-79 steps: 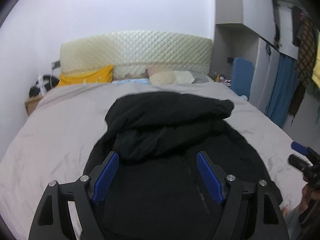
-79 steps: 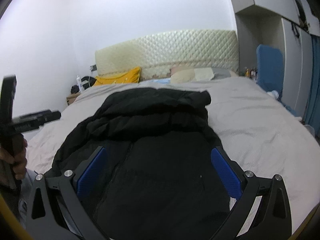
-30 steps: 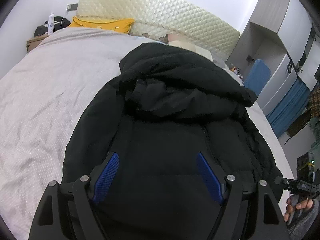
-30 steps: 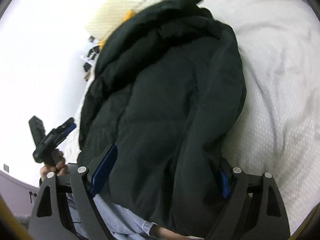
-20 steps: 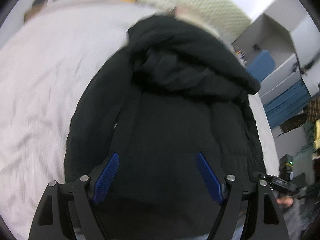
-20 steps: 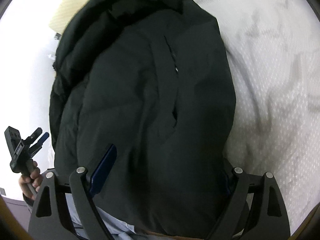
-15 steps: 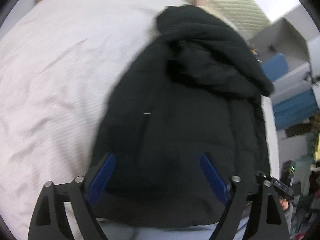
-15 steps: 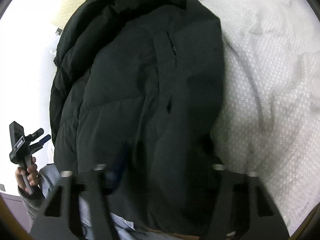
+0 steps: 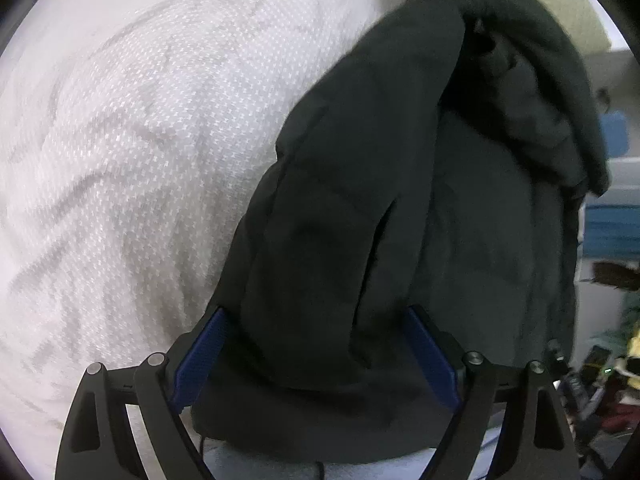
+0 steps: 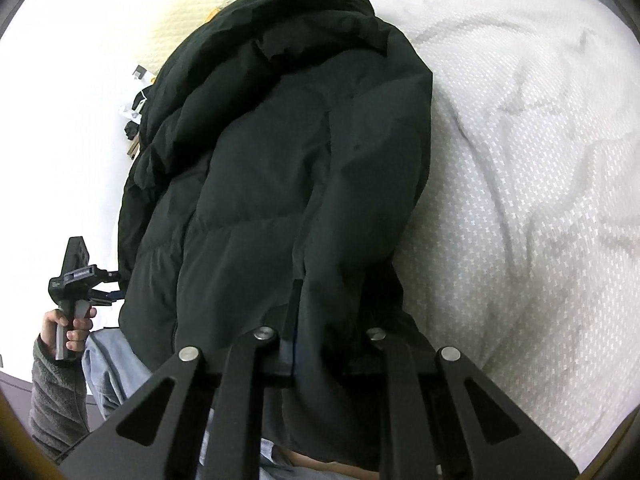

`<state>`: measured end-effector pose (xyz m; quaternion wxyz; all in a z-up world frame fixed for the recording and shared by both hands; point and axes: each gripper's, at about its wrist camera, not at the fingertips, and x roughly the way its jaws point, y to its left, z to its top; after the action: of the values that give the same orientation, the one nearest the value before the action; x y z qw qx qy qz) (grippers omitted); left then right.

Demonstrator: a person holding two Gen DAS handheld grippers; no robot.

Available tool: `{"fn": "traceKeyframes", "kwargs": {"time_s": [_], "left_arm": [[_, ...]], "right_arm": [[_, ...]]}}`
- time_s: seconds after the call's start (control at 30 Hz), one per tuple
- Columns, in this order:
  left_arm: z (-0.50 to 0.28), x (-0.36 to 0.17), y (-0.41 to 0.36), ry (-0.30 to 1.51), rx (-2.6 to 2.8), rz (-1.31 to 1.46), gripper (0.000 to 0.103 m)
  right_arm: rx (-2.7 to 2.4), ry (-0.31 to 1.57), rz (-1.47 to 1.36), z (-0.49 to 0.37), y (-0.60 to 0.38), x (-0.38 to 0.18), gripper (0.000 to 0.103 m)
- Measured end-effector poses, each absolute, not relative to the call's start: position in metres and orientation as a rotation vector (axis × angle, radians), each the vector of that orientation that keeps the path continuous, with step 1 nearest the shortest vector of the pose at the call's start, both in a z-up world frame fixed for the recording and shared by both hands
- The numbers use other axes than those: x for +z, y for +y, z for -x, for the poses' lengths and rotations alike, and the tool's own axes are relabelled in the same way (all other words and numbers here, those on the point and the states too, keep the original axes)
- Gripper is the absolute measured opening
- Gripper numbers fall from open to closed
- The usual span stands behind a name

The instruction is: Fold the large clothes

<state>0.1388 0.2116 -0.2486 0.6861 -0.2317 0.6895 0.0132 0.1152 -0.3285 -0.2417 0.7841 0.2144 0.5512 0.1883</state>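
Note:
A black padded hooded jacket [image 9: 400,200] lies on the pale grey bedsheet [image 9: 120,140], hood end far, hem near me. My left gripper [image 9: 316,356] is open, its blue fingers [image 9: 200,356] either side of the jacket's near left hem, which fills the gap. In the right wrist view the jacket [image 10: 280,160] shows again. My right gripper [image 10: 328,312] is shut on the jacket's near right hem; folds of fabric hide its fingertips. The left gripper [image 10: 108,280] also appears at the left of that view, held in a hand.
The bedsheet [image 10: 520,160] spreads wide to the right of the jacket. A cream quilted headboard [image 10: 192,8] is at the far end. My light blue jeans [image 10: 112,364] show at the bed's near edge. Blue items and clutter [image 9: 608,364] stand at the right.
Both grippers have dropped low to the jacket's near hem corners. The right gripper has closed on the hem. The left gripper has shifted left, with fabric now between its open fingers.

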Motion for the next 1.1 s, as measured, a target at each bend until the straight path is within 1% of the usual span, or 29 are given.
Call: {"fn": "traceKeyframes", "kwargs": {"time_s": [0.33,0.43,0.53,0.63,0.73,0.83,0.87,0.9,0.97,1.03,1.1], "left_arm": [[-0.162,-0.271,0.196,1.628,0.089,0.465,0.089],[-0.166,-0.27,0.186,1.618,0.042,0.447,0.089],[-0.167,-0.268,0.179,1.598,-0.072,0.518,0.088],[-0.167,-0.261,0.163,1.555,-0.232,0.583,0.088],[-0.165,-0.248,0.144,1.508,-0.323,0.574,0.088],[-0.166,-0.244,0.137,1.47,-0.367,0.555,0.084],[-0.165,-0.24,0.131,1.462,-0.351,0.527,0.078],[-0.165,-0.236,0.134,1.451,-0.342,0.513,0.069],[-0.161,-0.229,0.132,1.41,-0.345,0.536,0.062],[-0.154,-0.229,0.126,1.391,-0.329,0.539,0.052],[-0.146,-0.234,0.135,1.375,-0.297,0.526,0.031]], "right_arm": [[0.345,1.264,-0.539,-0.125,-0.341,-0.262,0.015],[0.336,1.282,-0.543,-0.126,-0.34,-0.267,0.018],[0.332,1.285,-0.55,-0.127,-0.336,-0.269,0.019],[0.346,1.251,-0.558,-0.126,-0.334,-0.265,0.019],[0.385,1.188,-0.54,-0.124,-0.327,-0.253,0.019],[0.417,1.11,-0.523,-0.118,-0.321,-0.235,0.017],[0.426,1.093,-0.517,-0.116,-0.32,-0.232,0.017],[0.439,1.073,-0.504,-0.115,-0.318,-0.228,0.016],[0.439,1.061,-0.476,-0.114,-0.314,-0.225,0.015],[0.419,1.058,-0.458,-0.112,-0.313,-0.225,0.013],[0.41,1.041,-0.445,-0.111,-0.315,-0.221,0.011]]}}
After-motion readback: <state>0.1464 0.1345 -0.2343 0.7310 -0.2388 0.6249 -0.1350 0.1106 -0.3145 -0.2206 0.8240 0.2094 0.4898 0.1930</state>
